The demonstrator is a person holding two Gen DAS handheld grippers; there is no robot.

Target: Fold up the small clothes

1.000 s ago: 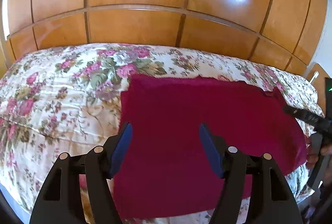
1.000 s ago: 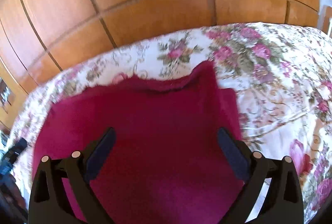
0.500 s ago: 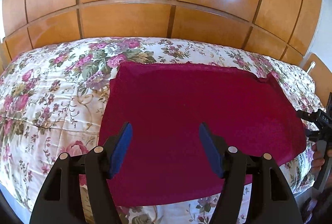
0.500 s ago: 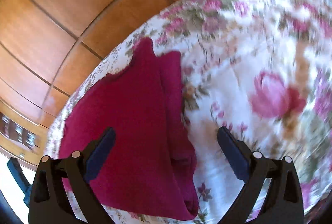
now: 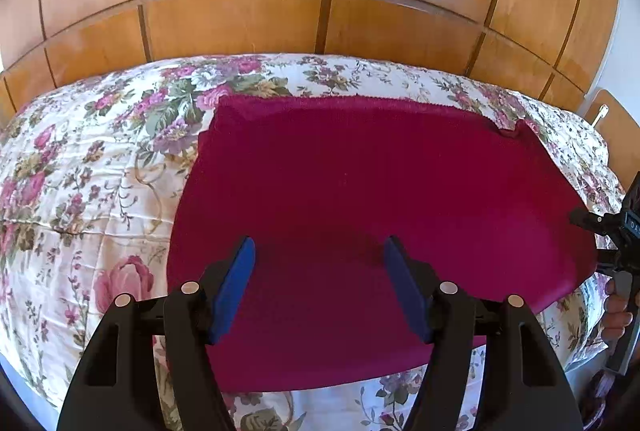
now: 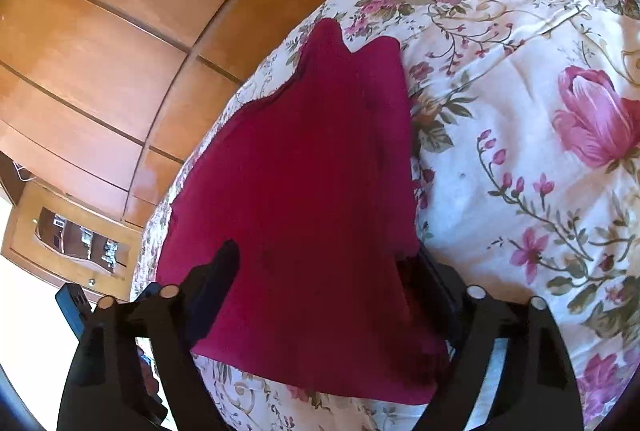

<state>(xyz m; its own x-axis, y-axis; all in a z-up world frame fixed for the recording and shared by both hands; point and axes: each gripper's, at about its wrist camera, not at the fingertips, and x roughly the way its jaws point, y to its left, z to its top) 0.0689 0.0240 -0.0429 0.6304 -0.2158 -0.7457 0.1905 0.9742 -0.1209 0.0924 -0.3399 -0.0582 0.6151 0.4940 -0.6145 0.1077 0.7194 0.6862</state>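
A dark red garment (image 5: 360, 215) lies spread flat on the floral bedspread (image 5: 80, 191). My left gripper (image 5: 319, 245) hovers open over the garment's near edge, its blue pads apart with nothing pinched between them. My right gripper (image 6: 324, 255) sits rolled at the garment's near right corner (image 6: 400, 351). Its jaws are closing with that part of the cloth between them. One finger lies over the cloth and the other at its right edge, and the pads stand wide apart. In the left wrist view the right gripper (image 5: 592, 239) shows at the garment's right edge.
Wooden wardrobe panels (image 5: 320, 11) rise right behind the bed. A person's hand (image 5: 616, 307) holds the right gripper at the bed's right side. A wooden cabinet with a glass front (image 6: 72, 243) stands beyond the bed's far corner. The bed's near edge runs just below both grippers.
The right gripper swung from over the garment's middle to its near right corner, rolling as it went, and its jaws have narrowed. The left gripper drifted slightly lower over the cloth.
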